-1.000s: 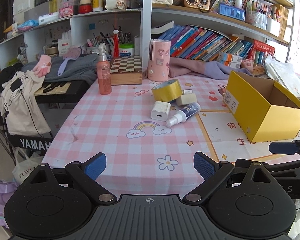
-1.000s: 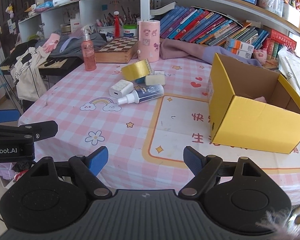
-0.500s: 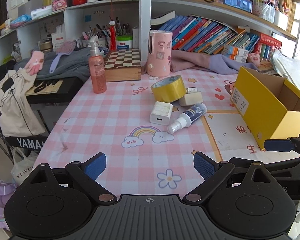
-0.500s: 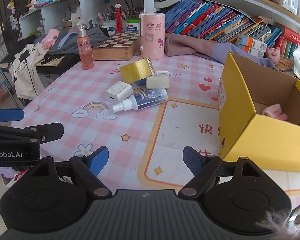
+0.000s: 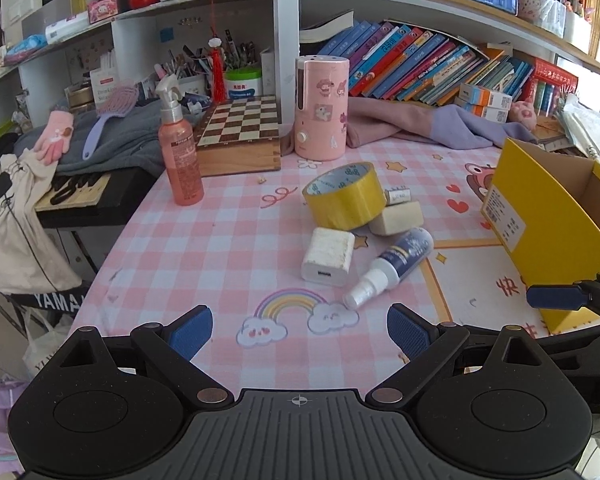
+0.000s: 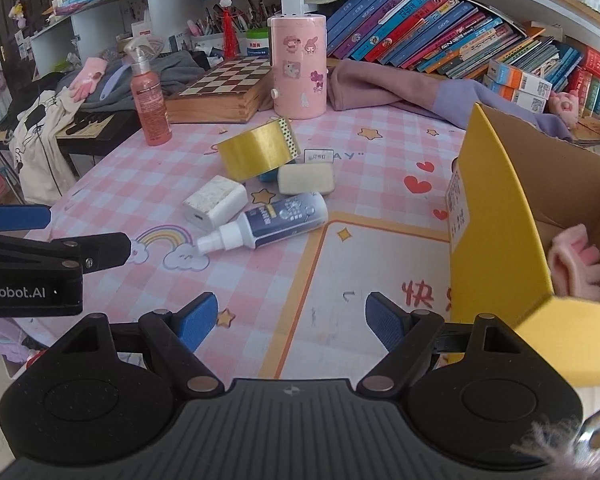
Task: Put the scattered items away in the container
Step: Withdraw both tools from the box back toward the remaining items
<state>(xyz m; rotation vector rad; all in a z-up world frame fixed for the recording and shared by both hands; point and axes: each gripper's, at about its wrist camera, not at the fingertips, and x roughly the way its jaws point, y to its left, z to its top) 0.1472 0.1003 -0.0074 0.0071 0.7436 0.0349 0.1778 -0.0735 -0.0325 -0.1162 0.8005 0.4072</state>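
On the pink checked tablecloth lies a cluster: a yellow tape roll point(image 5: 342, 196) point(image 6: 260, 153), a white charger block point(image 5: 327, 256) point(image 6: 216, 202), a cream eraser-like block point(image 5: 397, 218) point(image 6: 306, 178), a small white tag point(image 5: 398, 195) and a dark blue spray bottle point(image 5: 396, 266) point(image 6: 270, 224) on its side. The yellow cardboard box point(image 5: 540, 216) point(image 6: 496, 232) stands open at the right with a pink fuzzy item point(image 6: 576, 264) inside. My left gripper point(image 5: 299, 330) is open, short of the cluster. My right gripper point(image 6: 290, 318) is open over the mat, beside the box.
Behind the cluster stand a pink spray bottle point(image 5: 179, 156), a wooden chessboard box point(image 5: 240, 140) and a pink cylinder with stickers point(image 5: 321, 110). Purple cloth point(image 5: 432, 126) and shelves of books fill the back. A black keyboard and clothes lie past the table's left edge.
Both grippers have moved forward toward the cluster and the box, which now look larger and closer. Nothing on the table has shifted, and both jaws stay open.
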